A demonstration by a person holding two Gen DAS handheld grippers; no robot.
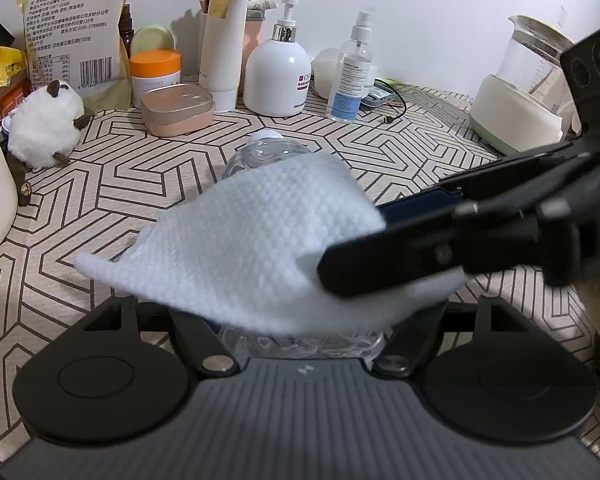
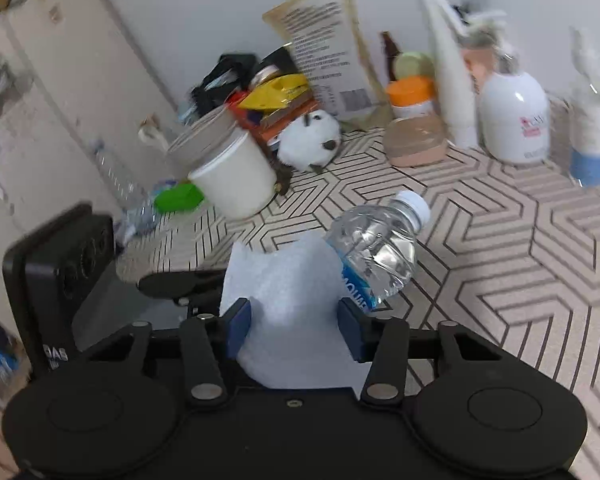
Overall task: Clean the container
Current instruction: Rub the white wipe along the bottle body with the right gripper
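Observation:
A clear plastic water bottle (image 2: 376, 256) with a white cap and a blue label hangs tilted above the patterned table. A white textured cloth (image 1: 260, 240) is draped over its body. In the left wrist view only the bottle's cap (image 1: 266, 135) and its base show past the cloth. My left gripper (image 1: 300, 320) holds the bottle by its base end, with the fingertips hidden under the cloth. My right gripper (image 2: 294, 322) comes in from the right, and its blue pads (image 2: 238, 328) press the cloth against the bottle from both sides.
Along the back wall stand a white pump bottle (image 1: 276, 76), a spray bottle (image 1: 350, 76), a glass kettle (image 1: 524, 92), a pink tin (image 1: 178, 110) and an orange-lidded jar (image 1: 156, 70). A plush toy (image 1: 44, 128) and a cream cup (image 2: 236, 176) sit at the left.

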